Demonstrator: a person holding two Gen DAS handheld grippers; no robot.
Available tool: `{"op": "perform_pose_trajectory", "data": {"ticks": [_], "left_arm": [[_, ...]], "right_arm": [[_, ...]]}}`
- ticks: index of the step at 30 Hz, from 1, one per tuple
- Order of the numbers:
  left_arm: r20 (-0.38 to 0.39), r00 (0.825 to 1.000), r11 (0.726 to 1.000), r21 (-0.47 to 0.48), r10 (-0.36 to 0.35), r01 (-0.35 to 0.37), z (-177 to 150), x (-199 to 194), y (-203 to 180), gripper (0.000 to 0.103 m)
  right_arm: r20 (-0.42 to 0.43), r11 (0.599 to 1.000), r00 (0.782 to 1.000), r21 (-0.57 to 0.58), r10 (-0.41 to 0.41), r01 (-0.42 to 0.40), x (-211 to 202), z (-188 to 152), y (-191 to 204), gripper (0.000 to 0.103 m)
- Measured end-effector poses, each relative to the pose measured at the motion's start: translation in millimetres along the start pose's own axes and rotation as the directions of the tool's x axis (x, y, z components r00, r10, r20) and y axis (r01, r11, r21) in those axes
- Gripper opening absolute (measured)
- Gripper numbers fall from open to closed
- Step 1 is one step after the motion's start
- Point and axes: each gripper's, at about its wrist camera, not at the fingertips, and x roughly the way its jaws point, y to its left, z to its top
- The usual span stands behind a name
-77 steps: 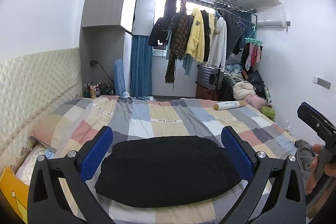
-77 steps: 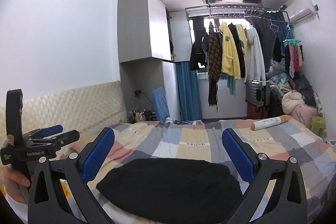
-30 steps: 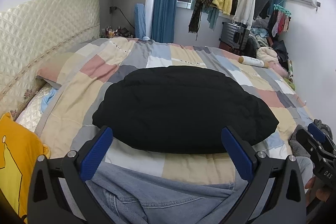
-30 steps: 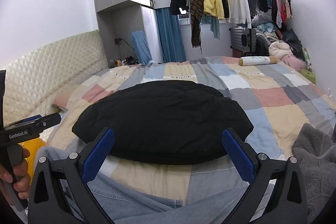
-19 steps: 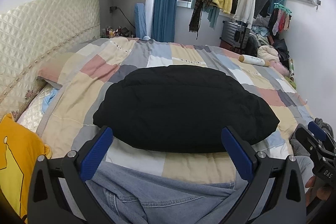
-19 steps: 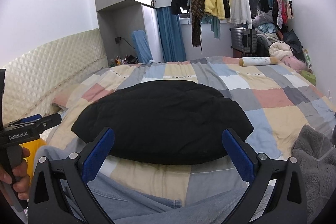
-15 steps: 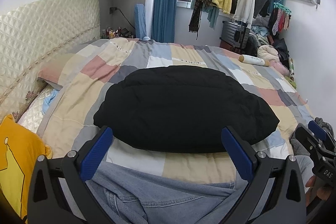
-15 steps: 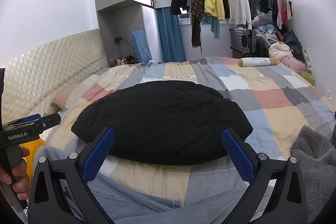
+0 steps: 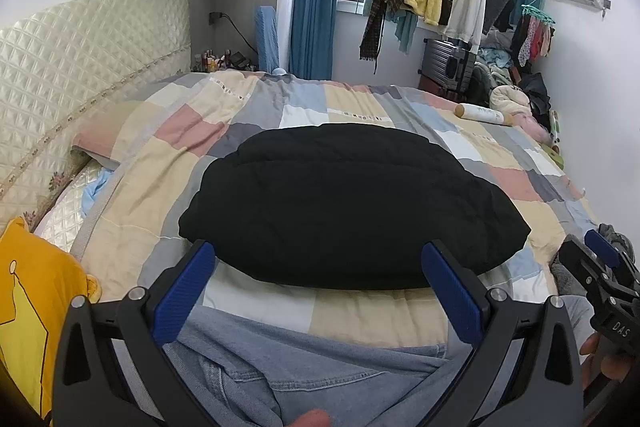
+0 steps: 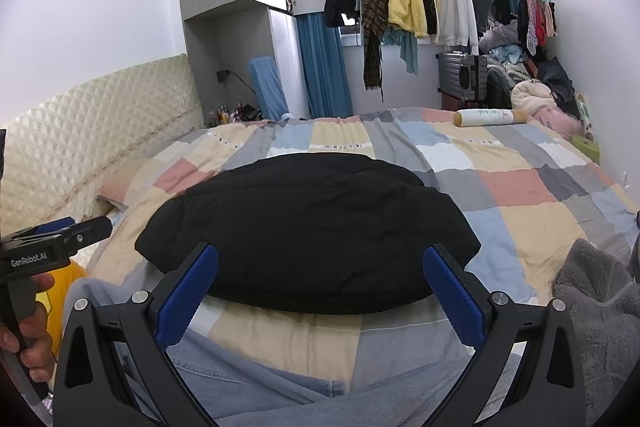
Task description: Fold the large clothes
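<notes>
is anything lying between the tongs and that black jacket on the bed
Nothing visible blocks the way. Both the left tongs and right tongs are open and empty, with the black jacket just beyond their tips. Only bare patchwork quilt and the person's jeans lie in front of it.

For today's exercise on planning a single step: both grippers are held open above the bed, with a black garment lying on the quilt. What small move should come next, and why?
Probably lower the left gripper and right gripper toward the near edge of the black garment. Both are open and empty, and the garment lies in a flat bundle on the patchwork quilt, untouched, its near edge just past the fingertips.
</notes>
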Motion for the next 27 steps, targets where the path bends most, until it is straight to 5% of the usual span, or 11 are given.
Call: {"op": "perform_pose_trajectory", "data": {"ticks": [27], "left_arm": [[-0.009,1.000,1.000,-0.006,-0.013,0.013,-2.2,-0.8,-1.2,0.103]], "right_arm": [[0.001,1.000,1.000,0.005,-0.025,0.025,-0.3,2.8,-5.9,0.103]]}}
